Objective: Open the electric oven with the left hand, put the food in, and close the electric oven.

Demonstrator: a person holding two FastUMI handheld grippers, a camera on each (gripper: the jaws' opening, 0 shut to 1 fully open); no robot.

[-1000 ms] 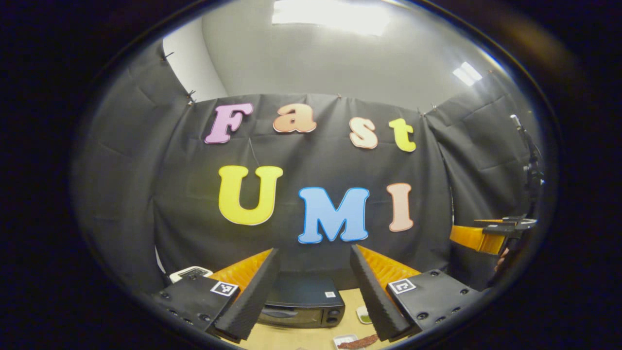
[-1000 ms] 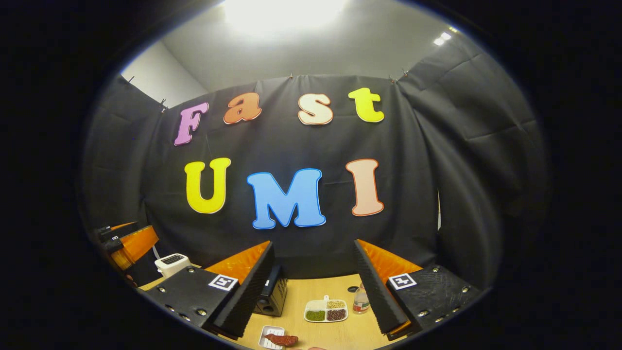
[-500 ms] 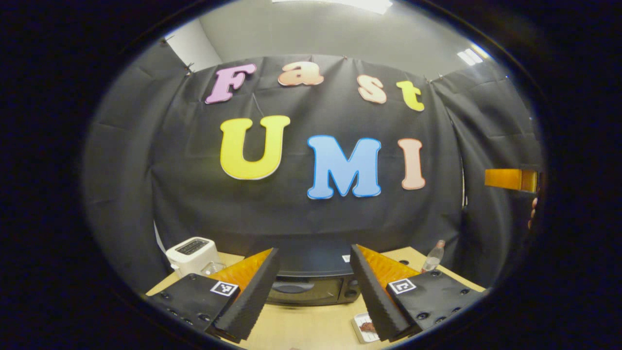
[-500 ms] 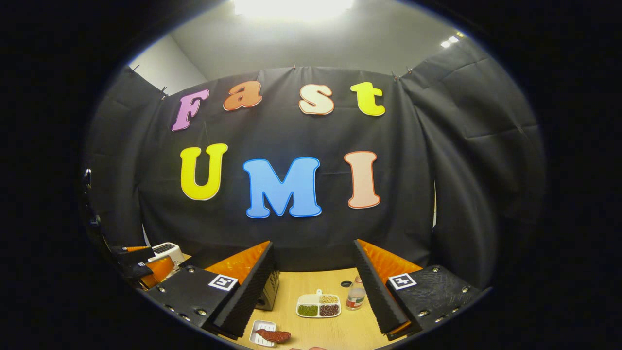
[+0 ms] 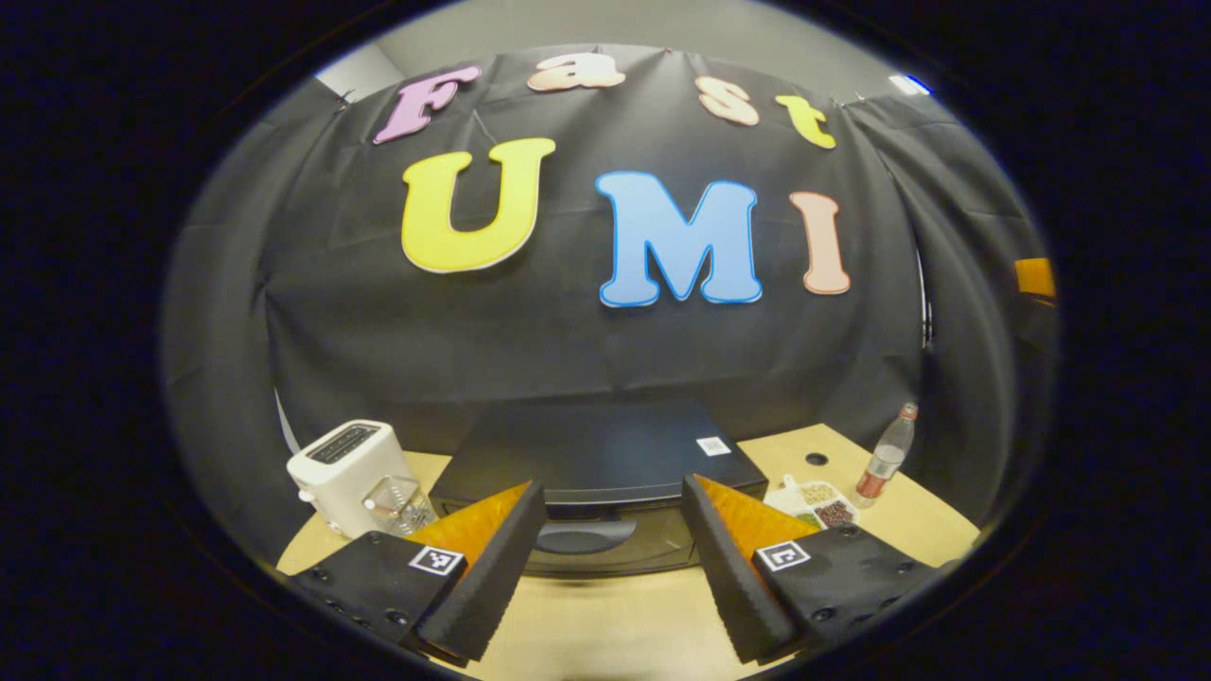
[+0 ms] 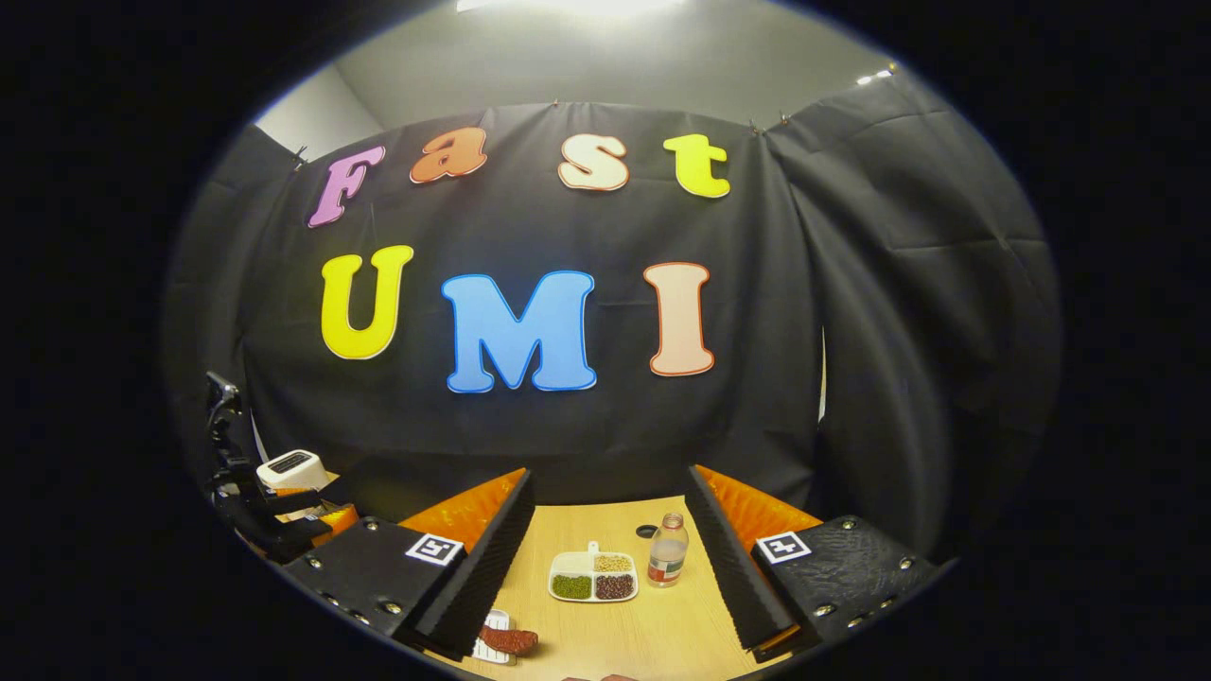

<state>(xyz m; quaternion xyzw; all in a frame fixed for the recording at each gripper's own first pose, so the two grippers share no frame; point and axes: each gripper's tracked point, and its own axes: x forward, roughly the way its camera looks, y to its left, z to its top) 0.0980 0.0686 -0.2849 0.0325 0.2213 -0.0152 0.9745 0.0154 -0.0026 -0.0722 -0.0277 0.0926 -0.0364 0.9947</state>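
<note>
The black electric oven (image 5: 596, 454) stands on the wooden table (image 5: 615, 624), right ahead of my left gripper (image 5: 610, 567). Its door is shut, and the curved handle (image 5: 572, 537) shows between my open fingers, a short way off. My right gripper (image 6: 610, 567) hovers open and empty above the table. The food, a reddish-brown piece (image 6: 511, 640), lies on a small white tray (image 6: 490, 650) just beyond the right gripper's left finger. The left gripper (image 6: 284, 520) also appears at the far left of the right gripper view.
A white toaster (image 5: 345, 468) and a clear glass (image 5: 397, 506) stand left of the oven. To its right are a divided plate of beans (image 6: 594, 577), a small bottle (image 6: 667, 550) and a dark round spot (image 6: 646, 532) on the table.
The left gripper has tipped down and come closer to the oven, which now looms larger. The right gripper has tipped down slightly, bringing more of the table into view.
</note>
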